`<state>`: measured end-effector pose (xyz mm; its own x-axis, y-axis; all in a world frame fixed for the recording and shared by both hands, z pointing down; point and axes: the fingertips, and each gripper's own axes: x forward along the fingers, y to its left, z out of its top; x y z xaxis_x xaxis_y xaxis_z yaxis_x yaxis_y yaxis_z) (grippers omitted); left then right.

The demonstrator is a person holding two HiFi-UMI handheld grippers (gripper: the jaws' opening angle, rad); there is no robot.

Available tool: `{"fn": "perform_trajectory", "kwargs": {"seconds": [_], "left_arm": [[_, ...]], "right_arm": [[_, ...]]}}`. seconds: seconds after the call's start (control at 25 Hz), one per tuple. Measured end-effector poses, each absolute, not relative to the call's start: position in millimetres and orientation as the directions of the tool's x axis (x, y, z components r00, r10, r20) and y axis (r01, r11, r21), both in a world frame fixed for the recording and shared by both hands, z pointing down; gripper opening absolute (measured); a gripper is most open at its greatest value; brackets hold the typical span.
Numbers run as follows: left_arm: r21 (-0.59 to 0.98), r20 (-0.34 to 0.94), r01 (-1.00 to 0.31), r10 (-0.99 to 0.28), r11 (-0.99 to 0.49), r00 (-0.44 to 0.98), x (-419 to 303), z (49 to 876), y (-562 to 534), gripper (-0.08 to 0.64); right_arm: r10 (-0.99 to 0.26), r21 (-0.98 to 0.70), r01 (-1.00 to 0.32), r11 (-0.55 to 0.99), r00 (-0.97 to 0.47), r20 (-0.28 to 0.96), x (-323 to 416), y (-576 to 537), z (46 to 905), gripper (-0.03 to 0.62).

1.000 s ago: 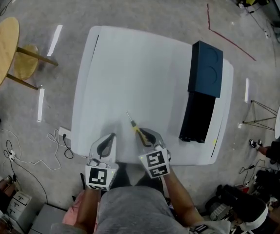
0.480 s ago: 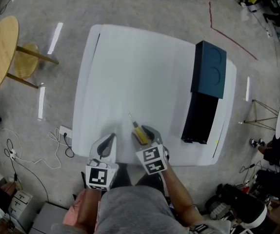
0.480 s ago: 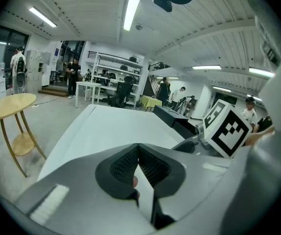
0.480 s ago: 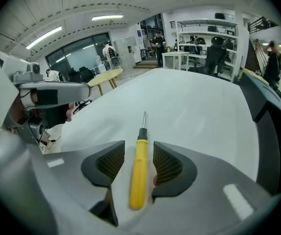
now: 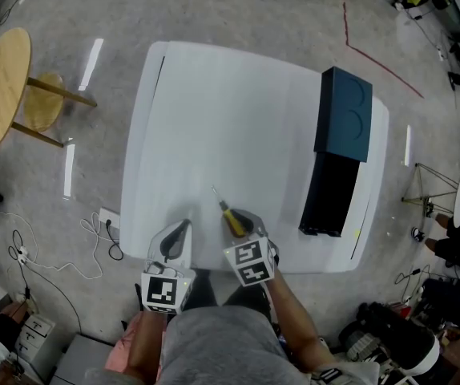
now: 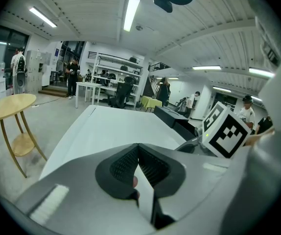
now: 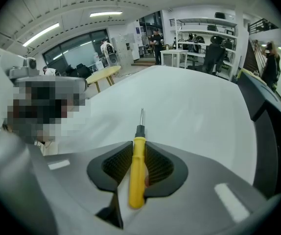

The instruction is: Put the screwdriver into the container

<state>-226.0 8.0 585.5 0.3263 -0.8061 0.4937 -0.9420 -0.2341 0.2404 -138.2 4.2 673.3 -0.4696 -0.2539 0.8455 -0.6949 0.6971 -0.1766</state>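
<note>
Screwdriver sits at the near edge of the white table, its yellow handle pinched by the right gripper, whose jaws have just been closing; left gripper alongside, jaws together, empty; dark container well apart, rightward

Head view: looked steeply down from high above the table.
Gripper views: sat low and close, faced across that shared table.

Yellow-handled screwdriver, tip outward; dark open container well right.
</note>
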Motion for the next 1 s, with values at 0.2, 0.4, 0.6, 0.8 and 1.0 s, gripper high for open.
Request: {"fn": "perform_trajectory", "kwargs": {"seconds": [0.2, 0.4, 0.6, 0.8, 1.0], "left_arm": [[0.239, 0.486, -0.942, -0.811, -0.236, 0.326, -226.9, 581.8, 7.6, 0.012], [0.228, 0.475, -0.942, -0.817, -0.244, 0.327, -229.5, 574.6, 6.4, 0.012], [0.215, 0.458, -0.943, -0.827, -0.253, 0.326, -231.5, 563.6, 6.1, 0.012], [0.194, 0.422, -0.943, -0.844, -0.271, 0.33, -232.6, 541.9, 2.5, 0.012], [0.172, 0.381, -0.938, -0.858, -0.299, 0.344, -230.1, 518.3, 1.1, 0.012]], "right_arm": [[-0.258, -0.173, -0.697, 0.696, -0.467, 0.846, -138.1, 4.1, 673.2, 0.08], [-0.278, -0.167, -0.704, 0.69, -0.471, 0.837, -140.3, 0.3, 665.4, 0.08], [-0.305, -0.155, -0.706, 0.691, -0.479, 0.823, -141.7, -4.6, 650.5, 0.08], [-0.349, -0.137, -0.713, 0.688, -0.49, 0.799, -142.6, -10.4, 627.9, 0.08], [-0.404, -0.103, -0.725, 0.681, -0.489, 0.773, -138.9, -13.2, 601.2, 0.08]]}}
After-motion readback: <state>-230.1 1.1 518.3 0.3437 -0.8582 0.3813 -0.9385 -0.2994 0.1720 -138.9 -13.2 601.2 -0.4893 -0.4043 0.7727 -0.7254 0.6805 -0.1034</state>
